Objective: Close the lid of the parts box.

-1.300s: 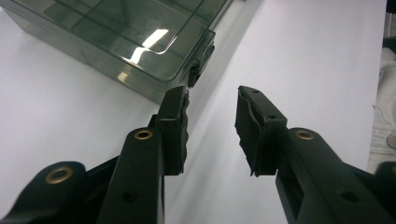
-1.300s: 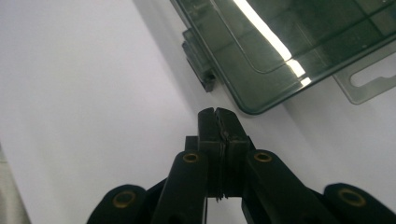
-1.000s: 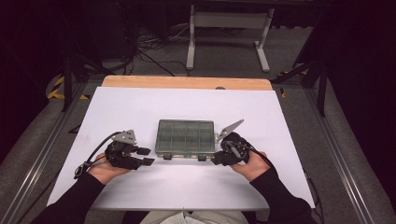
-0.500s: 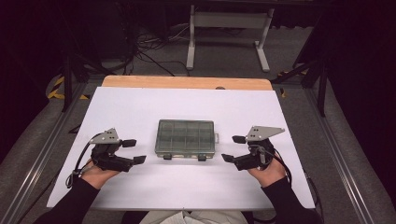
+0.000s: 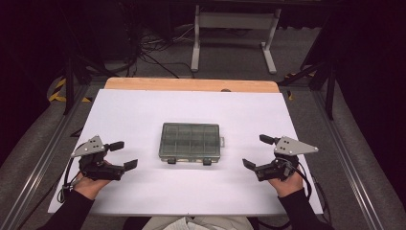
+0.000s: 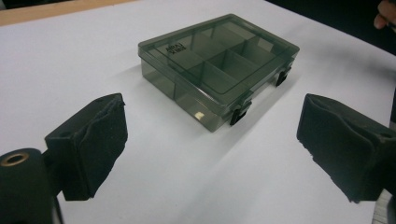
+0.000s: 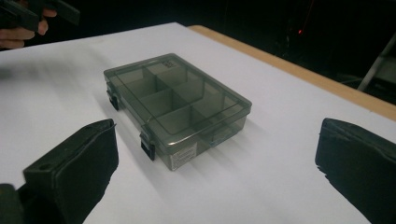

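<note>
A white-topped bench (image 5: 143, 110) with a wooden far edge (image 5: 191, 85) stands on grey carpet (image 5: 230, 57) (cables (image 5: 153, 45) trailing there), a white metal stand (image 5: 234, 21) beyond, surroundings dark.

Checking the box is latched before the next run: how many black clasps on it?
2. Both sit on the near long edge of the organiser box: left clasp and right clasp. Other sides show none, though the far edge is harder to see.

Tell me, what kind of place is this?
Probably a lab or recording studio, not a home. A white-topped table stands among dark curtains, loose cables lie on the grey floor, and a person holds a claw in each hand beside a lone plastic box.
</note>
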`<act>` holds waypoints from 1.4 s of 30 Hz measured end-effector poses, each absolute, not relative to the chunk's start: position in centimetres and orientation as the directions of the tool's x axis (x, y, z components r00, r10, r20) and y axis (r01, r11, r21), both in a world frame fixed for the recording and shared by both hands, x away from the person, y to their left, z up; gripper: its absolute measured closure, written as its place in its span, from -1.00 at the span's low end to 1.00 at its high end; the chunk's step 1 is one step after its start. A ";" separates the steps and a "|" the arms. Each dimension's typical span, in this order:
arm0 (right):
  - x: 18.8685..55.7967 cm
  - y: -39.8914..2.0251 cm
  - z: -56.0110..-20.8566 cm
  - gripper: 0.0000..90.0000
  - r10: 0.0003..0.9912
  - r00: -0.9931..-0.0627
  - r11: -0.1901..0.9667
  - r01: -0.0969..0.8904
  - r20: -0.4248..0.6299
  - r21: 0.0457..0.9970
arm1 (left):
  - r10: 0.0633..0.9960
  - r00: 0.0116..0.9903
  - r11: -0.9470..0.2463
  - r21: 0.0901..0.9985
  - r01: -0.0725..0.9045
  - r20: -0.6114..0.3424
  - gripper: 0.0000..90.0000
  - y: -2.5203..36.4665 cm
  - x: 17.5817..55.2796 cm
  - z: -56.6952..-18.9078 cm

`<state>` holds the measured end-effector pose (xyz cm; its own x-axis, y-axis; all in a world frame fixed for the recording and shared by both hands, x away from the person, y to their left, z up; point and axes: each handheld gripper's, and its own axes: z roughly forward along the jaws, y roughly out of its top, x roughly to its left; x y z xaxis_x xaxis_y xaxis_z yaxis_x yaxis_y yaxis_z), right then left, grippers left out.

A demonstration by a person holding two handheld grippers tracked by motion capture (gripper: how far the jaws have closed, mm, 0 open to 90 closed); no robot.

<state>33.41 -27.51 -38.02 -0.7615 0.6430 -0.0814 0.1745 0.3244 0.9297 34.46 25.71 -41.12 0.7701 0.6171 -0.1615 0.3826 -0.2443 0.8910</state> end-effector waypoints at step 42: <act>31.8 -32.3 -43.8 -1.00 0.783 -0.619 0.163 0.110 -0.061 0.980 | 0.664 0.744 -0.157 0.960 0.230 -0.070 -0.90 28.1 32.5 -44.4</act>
